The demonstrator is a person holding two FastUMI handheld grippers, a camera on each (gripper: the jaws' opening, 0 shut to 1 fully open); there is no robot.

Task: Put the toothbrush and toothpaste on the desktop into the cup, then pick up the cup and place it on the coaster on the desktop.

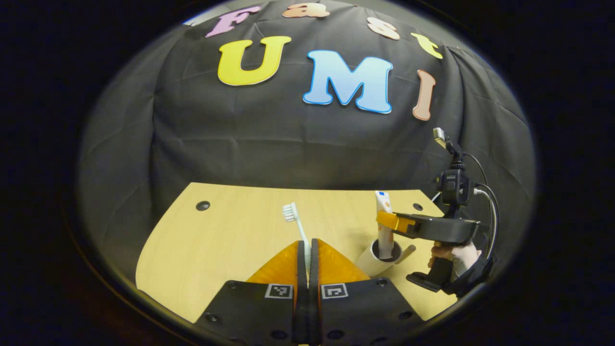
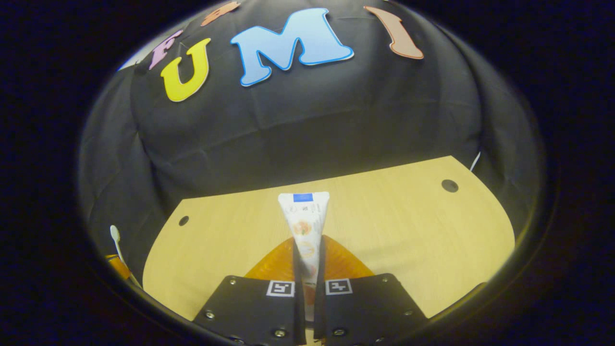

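My left gripper is shut on the handle of a white toothbrush, which stands upright with its bristles at the top, above the wooden desktop. To its right, the right gripper holds a white and orange toothpaste tube upright, its lower end inside the mouth of a white cup. In the right gripper view the toothpaste tube sticks up between the orange fingers of my right gripper. The toothbrush and one orange finger of the left gripper show at the far left edge.
A hand holds the right gripper's black grip, cables trailing behind it. A pale object pokes out behind the cup; I cannot tell what it is. Dark cable holes sit near the desktop's far corners. Black cloth hangs behind.
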